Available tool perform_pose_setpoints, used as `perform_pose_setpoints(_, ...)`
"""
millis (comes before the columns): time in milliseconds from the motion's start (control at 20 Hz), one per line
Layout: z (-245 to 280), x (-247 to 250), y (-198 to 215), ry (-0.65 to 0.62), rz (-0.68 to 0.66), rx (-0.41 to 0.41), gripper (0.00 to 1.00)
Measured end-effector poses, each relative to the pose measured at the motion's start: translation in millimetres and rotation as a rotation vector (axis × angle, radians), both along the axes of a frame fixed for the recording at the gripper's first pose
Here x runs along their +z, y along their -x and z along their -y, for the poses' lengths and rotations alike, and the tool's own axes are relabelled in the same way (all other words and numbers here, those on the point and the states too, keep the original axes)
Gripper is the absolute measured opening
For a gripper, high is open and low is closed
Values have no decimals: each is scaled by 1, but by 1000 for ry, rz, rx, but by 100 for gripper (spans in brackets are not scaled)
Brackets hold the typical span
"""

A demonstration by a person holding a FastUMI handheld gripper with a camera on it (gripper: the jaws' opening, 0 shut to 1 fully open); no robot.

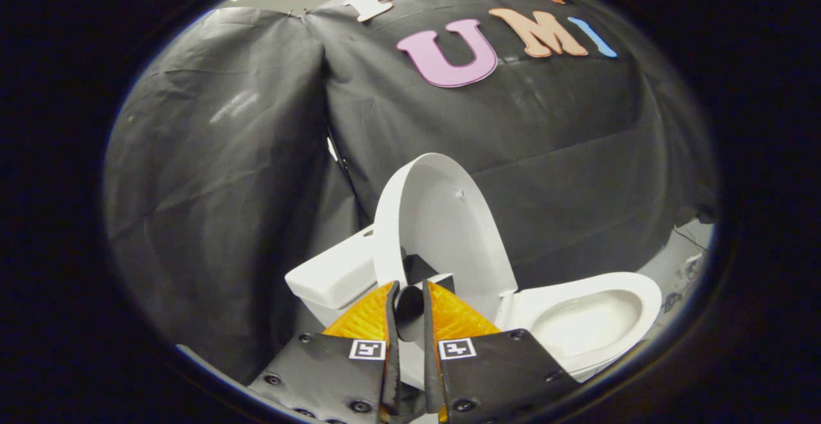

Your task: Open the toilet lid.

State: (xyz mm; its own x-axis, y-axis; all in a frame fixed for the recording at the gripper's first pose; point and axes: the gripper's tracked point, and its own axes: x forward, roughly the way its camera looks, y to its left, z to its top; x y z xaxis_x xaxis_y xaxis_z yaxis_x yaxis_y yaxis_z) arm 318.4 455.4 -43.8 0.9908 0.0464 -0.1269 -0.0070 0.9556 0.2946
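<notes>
Jaws: your gripper (410, 289) has its fingers (369, 315) drawn nearly together, a narrow gap left between them, with the tips at the lower edge of the lid; you cannot tell from here whether both press on it.

Lid (442, 219): white, oval, raised upright, its inner face turned toward the bowl, just ahead of your fingertips and rising above them.

Dark block: a small dark part shows in the gap between your fingers, against the foot of the lid.

Tank (330, 273): white, low, to the left of the lid and behind it.

Bowl (587, 321): white, uncovered, to the right of your fingers, its seat rim showing.

Wall (211, 174): black cloth, creased, beyond the toilet on both sides.
</notes>
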Motion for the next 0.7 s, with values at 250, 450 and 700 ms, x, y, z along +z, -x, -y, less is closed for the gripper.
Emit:
perform_pose_setpoints(250,-12,-6,-6,19,-2,26,16)
perform_pose_setpoints(450,-18,-9,-9,8,4,35,16)
perform_pose_setpoints(700,-20,-10,-11,19,9,43,16)
